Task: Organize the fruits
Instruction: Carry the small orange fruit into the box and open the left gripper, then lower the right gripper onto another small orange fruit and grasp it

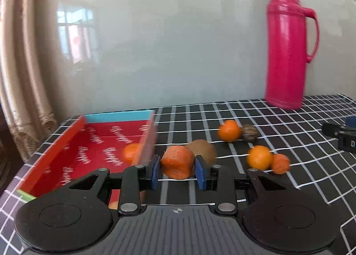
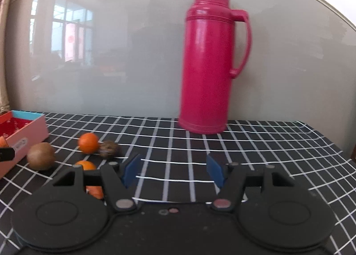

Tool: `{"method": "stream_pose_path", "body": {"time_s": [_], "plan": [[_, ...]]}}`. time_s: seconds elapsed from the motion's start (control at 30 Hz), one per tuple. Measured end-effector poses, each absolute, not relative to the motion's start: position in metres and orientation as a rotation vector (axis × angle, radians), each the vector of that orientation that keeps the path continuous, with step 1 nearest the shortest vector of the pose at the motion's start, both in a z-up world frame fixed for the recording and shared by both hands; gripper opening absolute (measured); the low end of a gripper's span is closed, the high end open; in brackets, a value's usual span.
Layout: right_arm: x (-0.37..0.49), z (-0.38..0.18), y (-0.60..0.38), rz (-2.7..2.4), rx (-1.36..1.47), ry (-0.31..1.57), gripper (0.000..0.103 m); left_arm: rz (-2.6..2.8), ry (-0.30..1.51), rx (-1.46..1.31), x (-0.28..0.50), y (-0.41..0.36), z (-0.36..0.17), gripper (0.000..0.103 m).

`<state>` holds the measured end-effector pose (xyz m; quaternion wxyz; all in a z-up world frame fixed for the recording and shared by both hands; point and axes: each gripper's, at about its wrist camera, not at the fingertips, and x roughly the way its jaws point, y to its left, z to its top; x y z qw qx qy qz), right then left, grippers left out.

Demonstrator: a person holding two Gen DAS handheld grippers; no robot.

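My left gripper [image 1: 178, 167] is shut on an orange carrot chunk [image 1: 178, 161] and holds it above the cloth, just right of the red box [image 1: 55, 150]. One orange [image 1: 130, 152] lies inside the box. On the cloth lie a brown kiwi [image 1: 205, 150], two oranges [image 1: 229, 130] [image 1: 259, 157], a walnut [image 1: 250, 132] and a second carrot piece [image 1: 280, 163]. My right gripper [image 2: 173, 170] stands open over bare cloth with nothing between its blue pads. To its left are the kiwi [image 2: 41, 158], the oranges [image 2: 88, 142] [image 2: 85, 164], the walnut [image 2: 109, 148] and the carrot piece [image 2: 95, 191].
A tall pink thermos jug [image 2: 209, 59] stands at the back against a glossy grey wall. The black checked tablecloth [image 2: 267, 154] ends at the right. The red box [image 2: 29, 141] sits at the table's left end, with a beige curtain [image 1: 22, 76] beyond it.
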<state>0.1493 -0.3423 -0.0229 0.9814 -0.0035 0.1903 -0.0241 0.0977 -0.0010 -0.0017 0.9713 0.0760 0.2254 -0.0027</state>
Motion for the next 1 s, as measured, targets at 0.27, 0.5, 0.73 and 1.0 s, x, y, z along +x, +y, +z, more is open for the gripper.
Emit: {"method": "stream_pose_path", "body": {"time_s": [0.27, 0.5, 0.73, 1.0], "plan": [[0.146, -0.019, -0.316, -0.015, -0.029, 0.379, 0.065, 0.095, 0.464, 0.110, 0.097, 0.050, -0.004, 0.033], [0.147, -0.017, -0.293, 0.027, -0.042, 0.379, 0.065, 0.184, 0.464, 0.075, 0.100, 0.085, -0.008, 0.033], [0.145, -0.017, -0.270, 0.070, -0.058, 0.383, 0.066, 0.225, 0.480, 0.048, 0.103, 0.101, -0.015, 0.034], [0.147, -0.020, -0.252, 0.100, -0.069, 0.400, 0.070, 0.244, 0.431, 0.072, 0.092, 0.102, -0.009, 0.079]]}}
